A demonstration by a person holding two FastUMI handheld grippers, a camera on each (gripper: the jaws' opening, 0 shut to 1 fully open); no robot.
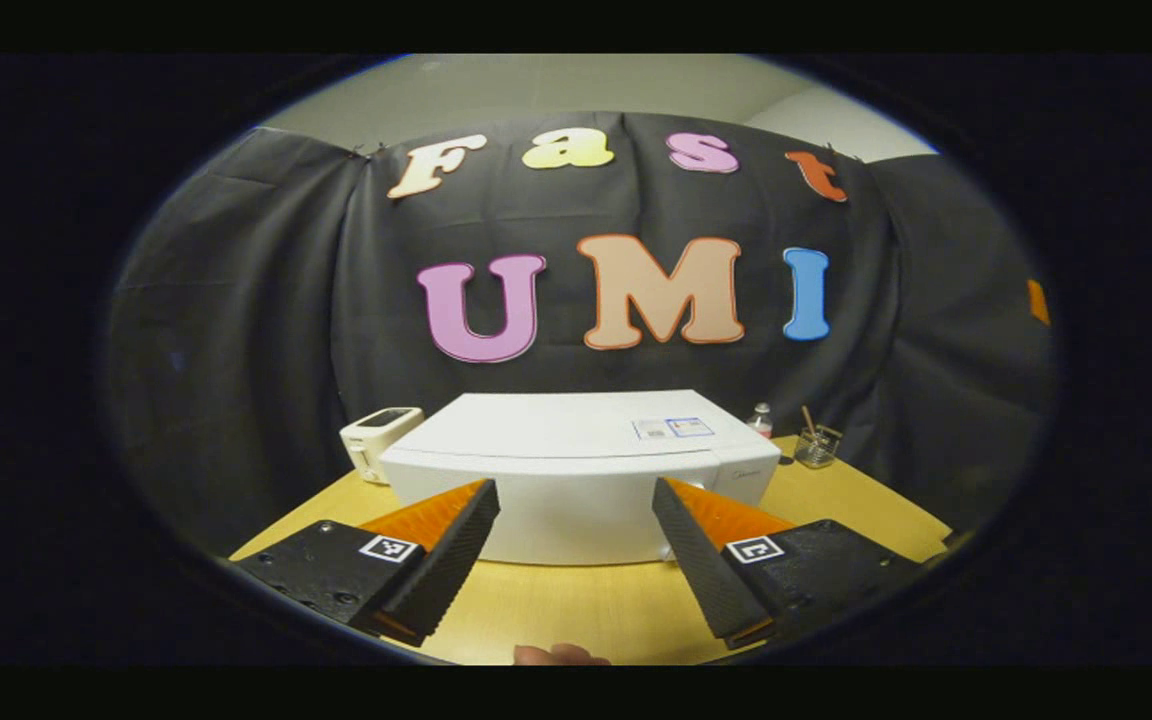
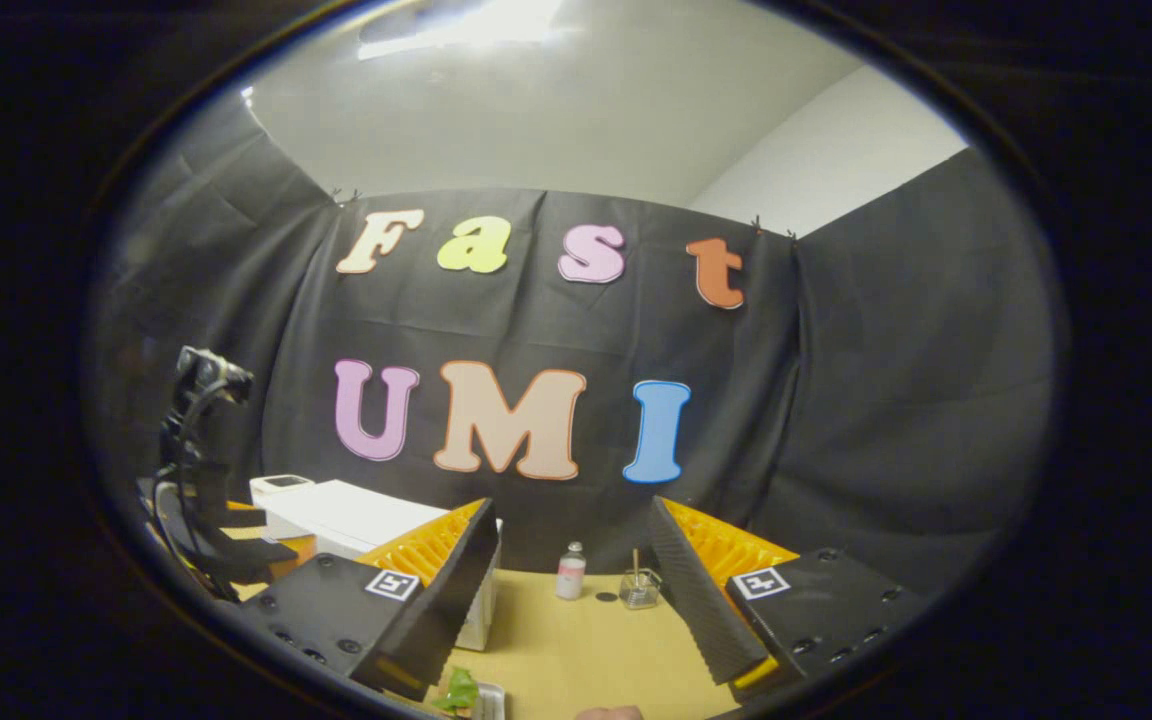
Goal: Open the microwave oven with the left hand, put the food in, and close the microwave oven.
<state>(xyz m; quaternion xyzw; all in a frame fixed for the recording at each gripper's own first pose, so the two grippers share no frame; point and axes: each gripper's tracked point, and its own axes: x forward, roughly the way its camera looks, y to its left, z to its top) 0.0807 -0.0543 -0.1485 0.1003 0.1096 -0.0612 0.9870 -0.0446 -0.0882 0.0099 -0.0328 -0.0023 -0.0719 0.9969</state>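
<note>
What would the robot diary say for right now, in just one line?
stage: start | white box-shaped microwave oven: door shut | left tool: open, empty, facing it | right tool: open, empty | green leafy food on tray: on yellow table

I counted one microwave oven (image 1: 576, 480), white, door shut, on one wooden table (image 1: 836, 500). Beside it stood one small white appliance (image 1: 379, 440), a toaster by the look of it. Behind the microwave's far corner there was one small bottle (image 2: 570, 572) and one glass jar (image 2: 640, 588) with one stick standing in it. I saw one tray of food (image 2: 471, 695), green leaves on it, at the table's near edge. I had two grippers: my left gripper (image 1: 576, 545) and my right gripper (image 2: 576, 590), two fingers each, four fingers in all.
</note>
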